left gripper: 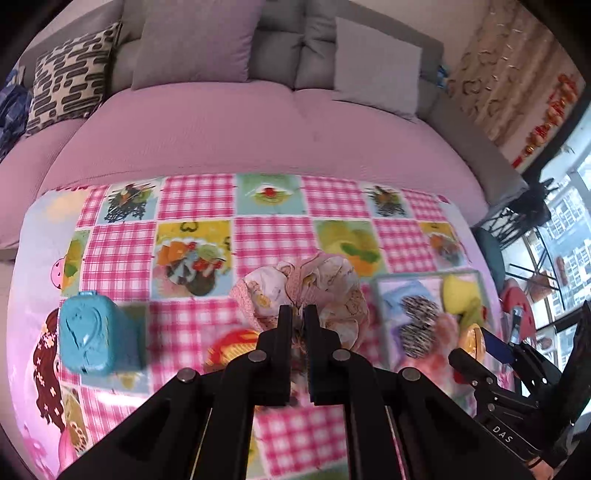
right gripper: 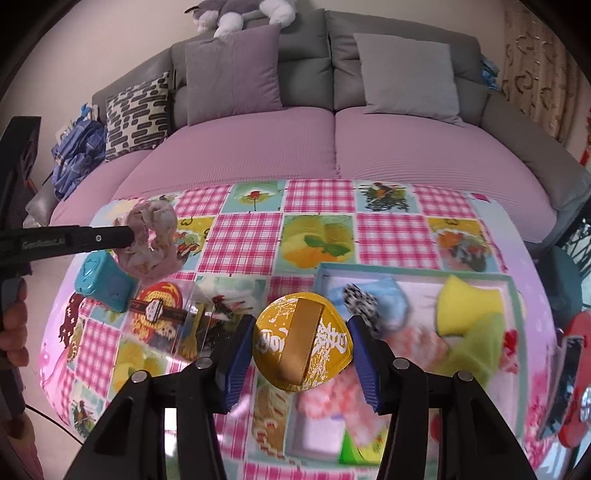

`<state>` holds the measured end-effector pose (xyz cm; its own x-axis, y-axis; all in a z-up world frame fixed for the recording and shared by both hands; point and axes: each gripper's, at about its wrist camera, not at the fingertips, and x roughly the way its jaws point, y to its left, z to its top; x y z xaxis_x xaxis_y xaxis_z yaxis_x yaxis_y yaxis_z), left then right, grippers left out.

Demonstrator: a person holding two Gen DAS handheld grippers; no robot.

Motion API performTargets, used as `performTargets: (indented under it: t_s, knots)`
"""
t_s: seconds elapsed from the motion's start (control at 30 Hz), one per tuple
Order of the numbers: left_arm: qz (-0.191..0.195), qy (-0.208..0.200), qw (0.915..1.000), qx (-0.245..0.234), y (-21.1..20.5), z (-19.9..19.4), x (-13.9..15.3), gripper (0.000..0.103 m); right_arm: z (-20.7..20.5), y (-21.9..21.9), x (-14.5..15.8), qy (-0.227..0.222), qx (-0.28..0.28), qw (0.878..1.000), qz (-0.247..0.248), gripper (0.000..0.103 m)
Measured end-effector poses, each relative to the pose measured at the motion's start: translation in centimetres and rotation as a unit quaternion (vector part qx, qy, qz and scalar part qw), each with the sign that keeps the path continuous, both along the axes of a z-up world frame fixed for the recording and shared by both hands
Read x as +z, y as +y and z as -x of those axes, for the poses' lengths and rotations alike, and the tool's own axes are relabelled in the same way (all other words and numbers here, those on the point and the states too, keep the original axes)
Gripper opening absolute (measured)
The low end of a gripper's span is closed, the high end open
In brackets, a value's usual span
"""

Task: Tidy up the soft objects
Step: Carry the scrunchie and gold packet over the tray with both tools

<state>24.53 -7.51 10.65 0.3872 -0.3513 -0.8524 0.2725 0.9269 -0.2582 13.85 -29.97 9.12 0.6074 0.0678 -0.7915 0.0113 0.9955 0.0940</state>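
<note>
Both grippers hold soft things above the patterned surface.

Left gripper [left gripper: 298,314] jaws nearly closed on a scrunchie [left gripper: 325,284], lifted near a blue box [left gripper: 98,338]. Right gripper [right gripper: 301,328] jaws wide, a gold puff [right gripper: 301,347] between its pads above the tray [right gripper: 480,275]; only the right view shows a plush toy [right gripper: 243,14] atop the sofa [right gripper: 295,147].

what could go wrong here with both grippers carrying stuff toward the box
1. The left gripper pinches only a fold of the floppy scrunchie; most of it hangs free and may slip out.
2. The gold round pad sits between the right gripper fingers edge to edge, so it might pop loose or tilt.
3. The tray already holds a yellow sponge and other soft items, so a drop may land on top and roll off.
</note>
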Motion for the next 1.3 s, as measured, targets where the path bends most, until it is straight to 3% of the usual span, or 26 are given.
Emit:
performTargets:
  t_s: [0.3, 0.63, 1.07, 1.3]
  knots:
    - [0.026, -0.009, 0.9993, -0.024, -3.6, 5.6, 1.8, 0.006, 5.0, -2.6, 1.2, -0.004, -0.031, 0.999, -0.018, 0.054]
    - [0.022, -0.013, 0.9982, -0.053, -7.6, 10.6, 2.1, 0.006, 9.1, -5.8, 1.0, 0.001, -0.057, 0.998, -0.027, 0.054]
    - [0.007, 0.008, 0.9969, -0.078, -12.0, 12.6, -0.2, 0.006, 11.2, -10.3, -0.4, 0.011, -0.092, 0.994, -0.050, 0.054]
    - [-0.003, 0.031, 0.9960, -0.084, -13.9, 12.0, -3.1, 0.006, 10.4, -11.9, -3.1, 0.037, -0.100, 0.993, -0.058, 0.054]
